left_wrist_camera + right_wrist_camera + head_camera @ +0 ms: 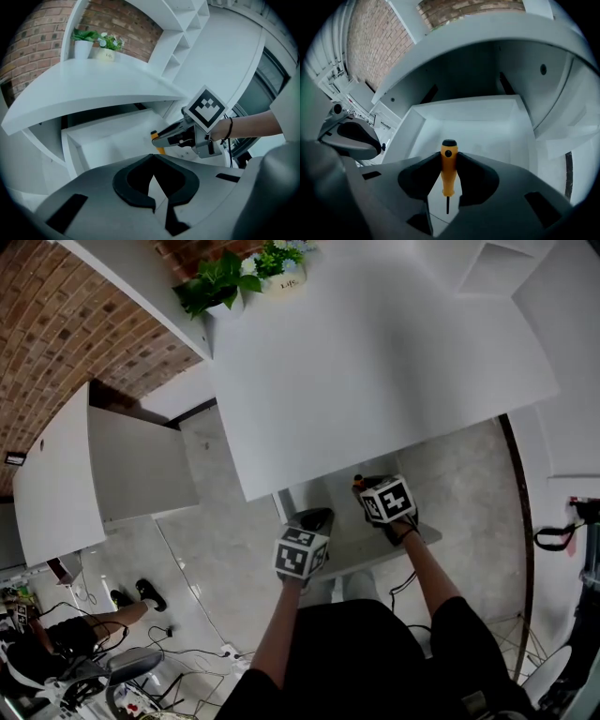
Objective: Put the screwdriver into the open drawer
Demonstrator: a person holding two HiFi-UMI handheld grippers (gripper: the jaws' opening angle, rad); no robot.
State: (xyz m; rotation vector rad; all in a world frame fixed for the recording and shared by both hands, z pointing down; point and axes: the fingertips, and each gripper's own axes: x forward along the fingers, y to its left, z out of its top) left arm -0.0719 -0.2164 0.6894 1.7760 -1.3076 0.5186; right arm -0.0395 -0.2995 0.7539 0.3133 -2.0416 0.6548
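Under the white desk [375, 362], the open drawer [412, 129] juts out; just above the drawer, my right gripper [449, 157] is clamped on the orange screwdriver [448, 173], handle end toward the drawer; left of the drawer, my left gripper [153, 157] has its jaws together, empty.

My left gripper [152, 158] jaw tips together, empty. Ahead: my right gripper [165, 138] clamps orange screwdriver [161, 150] over open white drawer [101, 140]. Potted plants [84, 40] on desk [117, 84].

Brick wall [56, 324], white desk [375, 362], grey floor [216, 549]
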